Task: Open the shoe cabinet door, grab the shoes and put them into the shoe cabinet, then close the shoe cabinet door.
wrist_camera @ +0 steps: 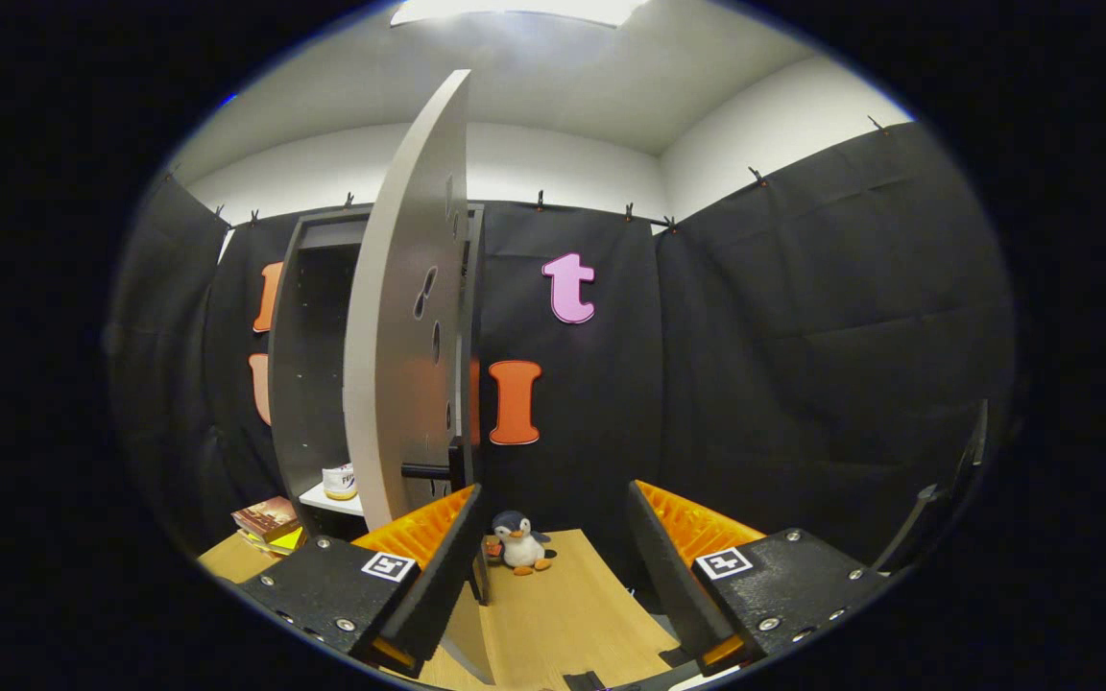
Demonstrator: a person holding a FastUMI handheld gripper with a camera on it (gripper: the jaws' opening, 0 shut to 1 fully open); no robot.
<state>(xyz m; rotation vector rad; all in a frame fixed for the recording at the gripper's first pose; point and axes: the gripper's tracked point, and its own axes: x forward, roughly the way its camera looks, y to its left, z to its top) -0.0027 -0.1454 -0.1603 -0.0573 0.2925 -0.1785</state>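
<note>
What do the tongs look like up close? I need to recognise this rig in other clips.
The tongs have two wedge-shaped fingers with ribbed inner faces. Each sits on a dark, textured block fastened with silver screws, and each block carries a small square black-and-white marker. No cables are visible.

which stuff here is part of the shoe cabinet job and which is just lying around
Part of the job:
- shoe cabinet, open
- cabinet door, swung out, edge toward the camera
- tool, fingers apart, holding nothing

Just lying about:
- toy penguin on the table, ahead of the fingers
- books beside the cabinet
- small jar on the cabinet shelf
</note>
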